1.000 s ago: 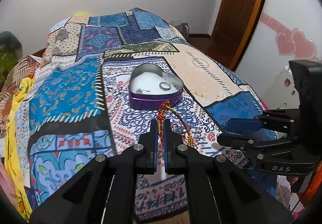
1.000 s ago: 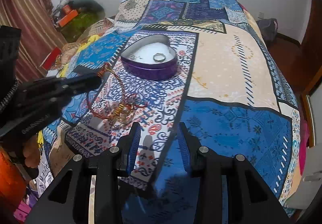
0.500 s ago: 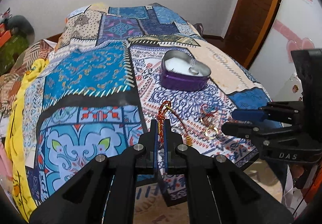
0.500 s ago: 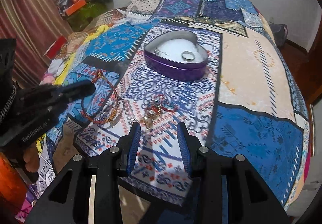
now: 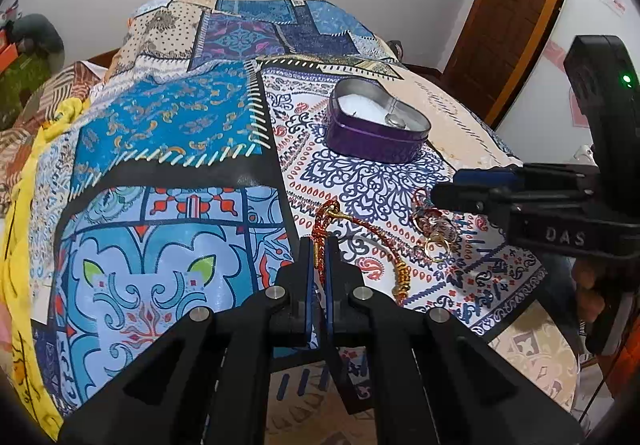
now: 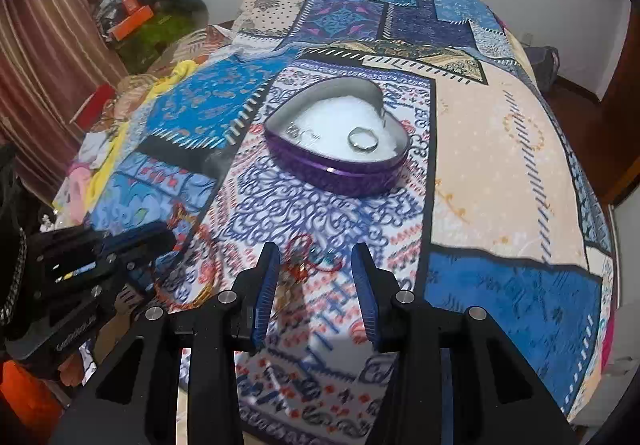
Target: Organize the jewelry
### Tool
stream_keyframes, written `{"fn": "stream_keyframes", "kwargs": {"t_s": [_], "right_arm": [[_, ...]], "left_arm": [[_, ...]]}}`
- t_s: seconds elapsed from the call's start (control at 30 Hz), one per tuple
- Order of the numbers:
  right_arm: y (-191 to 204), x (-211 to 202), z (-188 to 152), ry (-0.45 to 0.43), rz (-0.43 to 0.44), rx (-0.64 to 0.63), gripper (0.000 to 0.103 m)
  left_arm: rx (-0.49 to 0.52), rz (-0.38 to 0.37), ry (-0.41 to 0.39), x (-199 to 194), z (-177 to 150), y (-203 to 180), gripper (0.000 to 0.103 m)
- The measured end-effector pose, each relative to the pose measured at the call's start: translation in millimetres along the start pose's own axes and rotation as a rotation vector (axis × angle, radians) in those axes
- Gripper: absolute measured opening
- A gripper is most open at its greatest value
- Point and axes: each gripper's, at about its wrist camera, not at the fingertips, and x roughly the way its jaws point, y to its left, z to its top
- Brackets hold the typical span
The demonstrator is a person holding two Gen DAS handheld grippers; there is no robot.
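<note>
My left gripper (image 5: 318, 245) is shut on a red and gold braided bracelet (image 5: 376, 235), whose free end trails onto the bedspread to the right. In the right wrist view the left gripper (image 6: 162, 239) sits low at the left, with the bracelet (image 6: 200, 279) blurred beside it. My right gripper (image 6: 316, 251) is open, hovering over a small heap of gold rings and red cord (image 6: 304, 259); nothing is pressed between its pads. That heap (image 5: 432, 229) lies just under the right gripper (image 5: 442, 191). Further back stands a purple heart-shaped tin (image 5: 368, 143) (image 6: 344, 179) holding a silver ring (image 6: 362, 139).
A patchwork bedspread (image 6: 480, 149) covers the bed, and its near edge drops off just below both grippers. A wooden door (image 5: 516, 5) is at the right. Clutter and a striped curtain (image 6: 44, 57) flank the bed's left side.
The left gripper has drawn back from the tin and sunk toward the bedspread, still holding the bracelet. The right gripper has shifted over the small heap of rings.
</note>
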Motion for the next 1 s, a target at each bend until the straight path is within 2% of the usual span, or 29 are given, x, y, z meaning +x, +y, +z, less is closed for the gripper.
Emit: {"fn": "stream_keyframes", "kwargs": {"t_s": [0.23, 0.33, 0.43, 0.47, 0.6, 1.0], "right_arm": [[4.5, 12.2, 1.9, 0.033, -0.001, -0.056, 0.034], [4.8, 11.9, -0.1, 0.04, 0.03, -0.058, 0.021], [4.0, 10.9, -0.7, 0.036, 0.029, -0.055, 0.019], [3.9, 10.3, -1.3, 0.04, 0.041, -0.055, 0.01], [5.4, 8.1, -3.9, 0.033, 0.026, -0.059, 0.004], [-2.9, -28.9, -4.3, -0.047, 0.014, -0.028, 0.002]], "left_arm": [[-0.008, -0.003, 0.011, 6.4, -2.7, 2.3, 0.003], [-0.011, -0.002, 0.011, 7.1, -2.6, 2.8, 0.003], [-0.014, -0.005, 0.008, 5.9, -2.8, 2.7, 0.003], [-0.014, -0.004, 0.006, 4.9, -2.8, 2.2, 0.003], [-0.012, -0.002, -0.002, 1.3, -1.0, 1.9, 0.003], [-0.003, 0.002, -0.051, -19.2, 7.9, -7.6, 0.003]]}}
